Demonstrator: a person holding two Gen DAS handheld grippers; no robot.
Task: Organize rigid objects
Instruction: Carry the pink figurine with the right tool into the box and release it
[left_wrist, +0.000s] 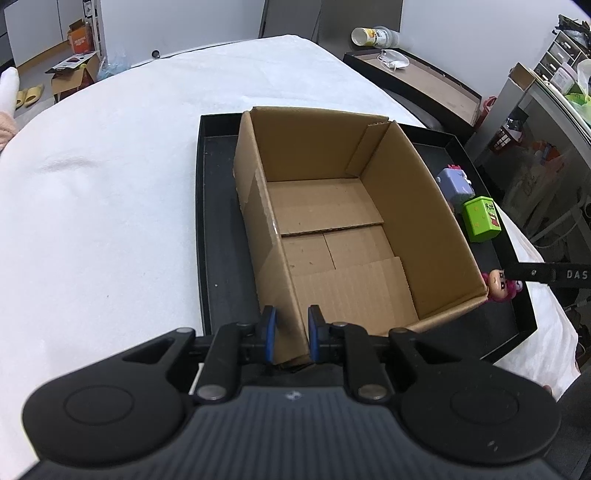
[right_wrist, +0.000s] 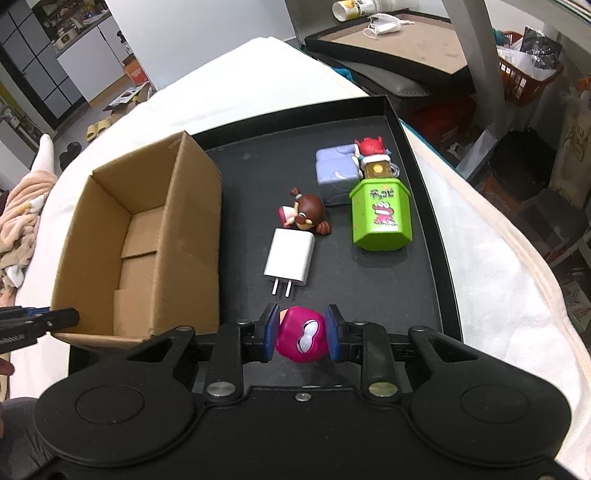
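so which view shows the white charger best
The right wrist view: the charger lies in full sight on the black tray, prongs toward the camera, just past the right gripper. In the left wrist view the cardboard box hides it completely.

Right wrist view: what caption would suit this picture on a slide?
Right gripper grasps a magenta toy figure on a black tray, beside an empty cardboard box.
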